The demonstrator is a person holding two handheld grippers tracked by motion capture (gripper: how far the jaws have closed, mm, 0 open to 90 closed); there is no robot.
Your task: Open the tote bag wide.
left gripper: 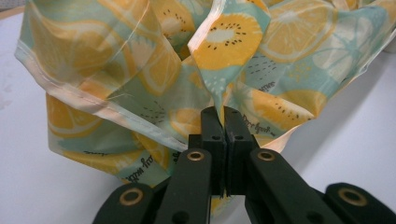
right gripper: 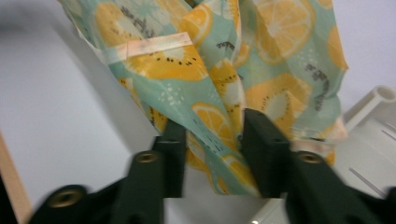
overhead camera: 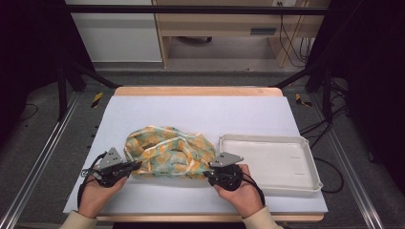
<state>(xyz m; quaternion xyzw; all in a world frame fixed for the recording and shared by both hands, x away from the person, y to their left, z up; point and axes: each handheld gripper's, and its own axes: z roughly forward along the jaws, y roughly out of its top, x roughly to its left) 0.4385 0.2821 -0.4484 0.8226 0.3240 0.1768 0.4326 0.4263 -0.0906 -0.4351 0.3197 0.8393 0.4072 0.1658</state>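
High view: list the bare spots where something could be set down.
The white tray is bare inside. So is the mat beyond the fruit-print cloth, and the strip along its near edge. It is crowded at the cloth, with the left gripper and right gripper.

A lab or test room: a white-topped table [overhead camera: 200,107] inside a black metal frame [overhead camera: 191,8], loose cables [overhead camera: 291,45] on the grey floor [overhead camera: 43,143].

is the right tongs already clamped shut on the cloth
No, in the right gripper view the right tongs stand apart with the fruit-print cloth loose between them.
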